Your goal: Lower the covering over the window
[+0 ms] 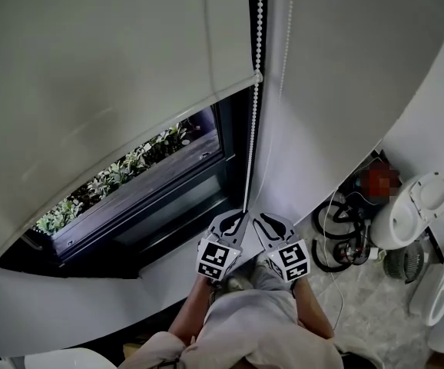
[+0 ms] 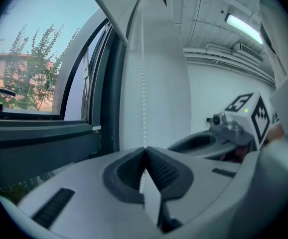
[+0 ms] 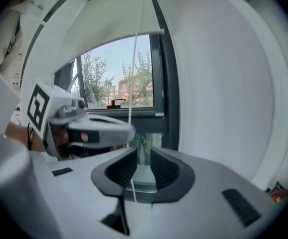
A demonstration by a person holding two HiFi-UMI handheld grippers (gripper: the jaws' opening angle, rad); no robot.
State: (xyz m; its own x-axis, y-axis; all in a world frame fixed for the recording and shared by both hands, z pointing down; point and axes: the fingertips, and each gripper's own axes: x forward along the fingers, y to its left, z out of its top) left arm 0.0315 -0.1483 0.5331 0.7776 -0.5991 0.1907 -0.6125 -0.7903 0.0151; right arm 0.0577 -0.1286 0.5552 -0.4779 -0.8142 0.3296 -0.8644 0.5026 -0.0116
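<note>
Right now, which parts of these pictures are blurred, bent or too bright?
Head view: dim and grey, and the wide lens bends the lower edge of the white fabric roller blind into a curve. Left gripper view: dark round corners, a long ceiling lamp glares, and the white bead chain looks soft. Right gripper view: the left tool is smeared, while the trees outside are clear.

A plain, office-like indoor room: a dark-framed window under a white roller blind, a strip light on the bare ceiling, and tangled cables on the pale floor.
</note>
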